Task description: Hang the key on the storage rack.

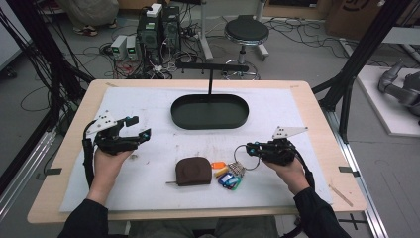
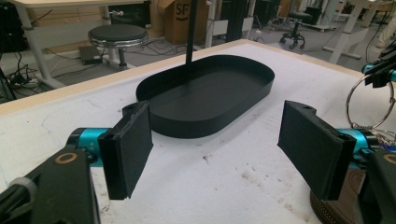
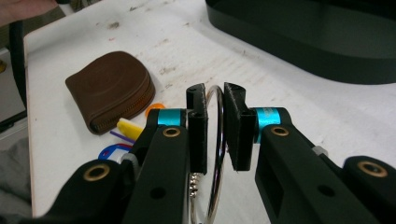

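Note:
A large metal key ring with several coloured tags lies at the front centre of the white mat. My right gripper is shut on the ring and holds it upright; in the right gripper view the ring runs between the two pads of that gripper. A brown zip pouch lies just left of the tags, also seen as the pouch. My left gripper hovers open at the left, its own view aimed at the black oval tray.
The black oval tray sits at the table's far centre with a T-shaped black post rising behind it. Beyond the table stand a stool, computer boxes and cables. Black frame posts flank both sides.

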The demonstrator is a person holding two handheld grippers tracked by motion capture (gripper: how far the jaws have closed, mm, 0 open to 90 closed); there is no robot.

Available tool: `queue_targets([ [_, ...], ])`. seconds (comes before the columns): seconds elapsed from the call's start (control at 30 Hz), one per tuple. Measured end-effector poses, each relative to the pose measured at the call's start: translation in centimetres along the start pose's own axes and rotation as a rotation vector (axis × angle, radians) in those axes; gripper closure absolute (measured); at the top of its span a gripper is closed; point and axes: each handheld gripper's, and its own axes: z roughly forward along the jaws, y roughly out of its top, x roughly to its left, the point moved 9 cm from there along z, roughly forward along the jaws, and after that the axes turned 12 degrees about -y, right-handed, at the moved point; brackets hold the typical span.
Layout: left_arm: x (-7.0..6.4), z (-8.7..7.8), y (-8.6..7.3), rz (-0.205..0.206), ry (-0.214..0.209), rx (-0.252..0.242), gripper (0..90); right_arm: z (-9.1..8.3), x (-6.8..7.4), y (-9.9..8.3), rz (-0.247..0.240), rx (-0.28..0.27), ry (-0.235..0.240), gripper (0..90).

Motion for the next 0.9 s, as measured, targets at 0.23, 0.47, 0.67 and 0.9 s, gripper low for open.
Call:
queue_targets([
  [0.23,-0.04,0.03,-0.05,0.004,-0.002,0.005,25.7,0.44,0.23,-0.26,-0.012,0.016,0.001,81.7],
  [0.47,0.03,0.09,-0.24,0.007,0.002,0.022,25.7,0.27,0.13,-0.16,-0.003,0.010,0.003,85.7],
  [0.67,0.06,0.01,-0.21,0.008,0.006,0.022,25.7,0.28,0.11,-0.21,-0.002,0.018,0.008,86.4],
  [0.9,0.10,-0.20,-0.15,0.005,0.007,0.016,25.7,0.19,0.41,0.07,-0.005,0.013,0.029,87.3],
])
